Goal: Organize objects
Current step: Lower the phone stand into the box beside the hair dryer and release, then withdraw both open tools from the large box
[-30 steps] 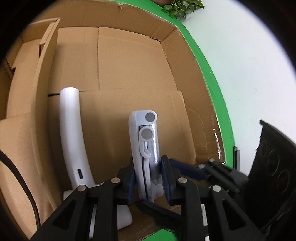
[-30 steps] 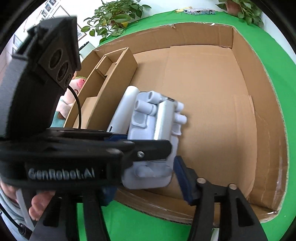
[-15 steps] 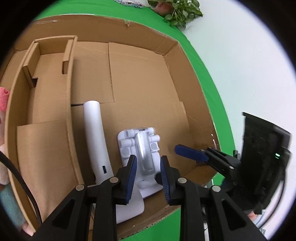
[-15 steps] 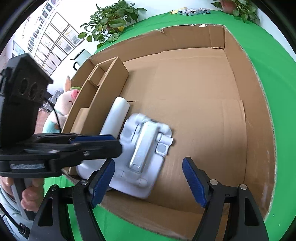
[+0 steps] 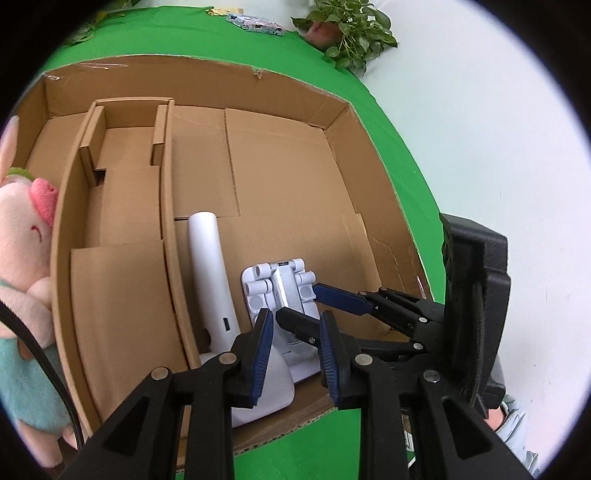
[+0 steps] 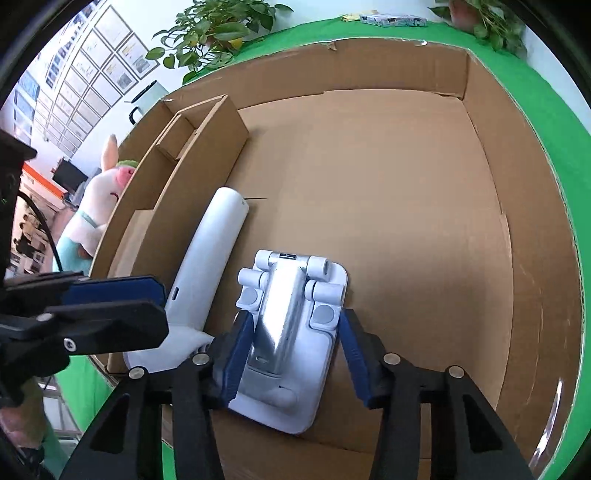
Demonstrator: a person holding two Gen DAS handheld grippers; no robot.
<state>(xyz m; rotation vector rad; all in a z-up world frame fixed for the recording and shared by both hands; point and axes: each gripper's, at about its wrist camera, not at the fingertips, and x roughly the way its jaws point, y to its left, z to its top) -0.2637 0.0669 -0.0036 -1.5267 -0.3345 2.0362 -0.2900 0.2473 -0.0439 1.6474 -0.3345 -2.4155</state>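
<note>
A white folding stand (image 6: pixel 291 332) lies flat on the floor of a large cardboard box (image 6: pixel 406 206), near the box's front wall, as the right gripper (image 6: pixel 291 350) comes in around it. The gripper's blue-padded jaws are closing with the stand's base between them; the left pad looks to be against the stand's edge, while the right pad stands just beside the other edge, and firm contact on that side cannot be told. Just to the left of the stand lies a white curved device (image 6: pixel 210 266), its length running along a cardboard divider (image 6: pixel 207 147) that splits off narrow compartments on the box's left side. The left gripper (image 5: pixel 293 360) hovers over the box's front edge, its jaws only a narrow gap apart and holding nothing; seen from the left wrist, the stand (image 5: pixel 284 295) and the curved device (image 5: pixel 210 273) lie beyond its tips, with the right gripper (image 5: pixel 314 306) reaching in from the right. The box sits on a green cloth (image 5: pixel 388 147). A pink plush toy (image 5: pixel 26 236) stands outside the box's left wall, and potted plants (image 6: pixel 218 26) line the far edge of the cloth.
</note>
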